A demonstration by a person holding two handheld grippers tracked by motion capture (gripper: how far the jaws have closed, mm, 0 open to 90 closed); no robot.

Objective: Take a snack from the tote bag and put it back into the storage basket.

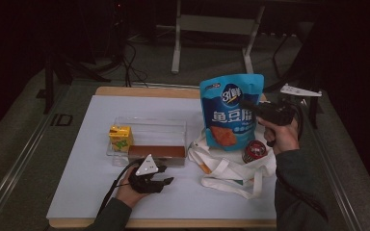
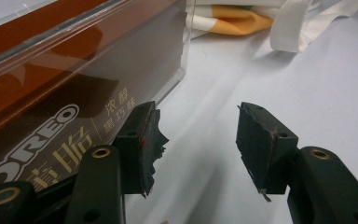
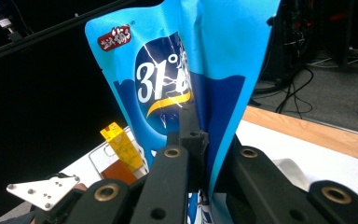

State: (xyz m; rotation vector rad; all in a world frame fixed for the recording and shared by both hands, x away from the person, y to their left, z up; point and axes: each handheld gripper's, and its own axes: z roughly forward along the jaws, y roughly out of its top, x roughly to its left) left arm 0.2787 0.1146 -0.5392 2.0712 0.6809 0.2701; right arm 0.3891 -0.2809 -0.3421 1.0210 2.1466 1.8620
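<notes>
Right claw [image 3: 200,154] is clamped on the blue snack pouch [image 1: 230,108], upper right of centre. It looks light, crinkly, slippery, so pinch the edge. Left claw [image 2: 198,144] sits apart, lower left, beside the clear box [image 1: 149,126].

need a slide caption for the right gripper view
Right hand-held gripper shut on a blue snack bag, pinching a fold of it, with a yellow drink carton behind.

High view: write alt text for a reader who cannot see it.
The right gripper holds a blue snack bag upright above a white tote bag and a red can. The left gripper rests open before a clear tray holding a yellow carton.
</notes>
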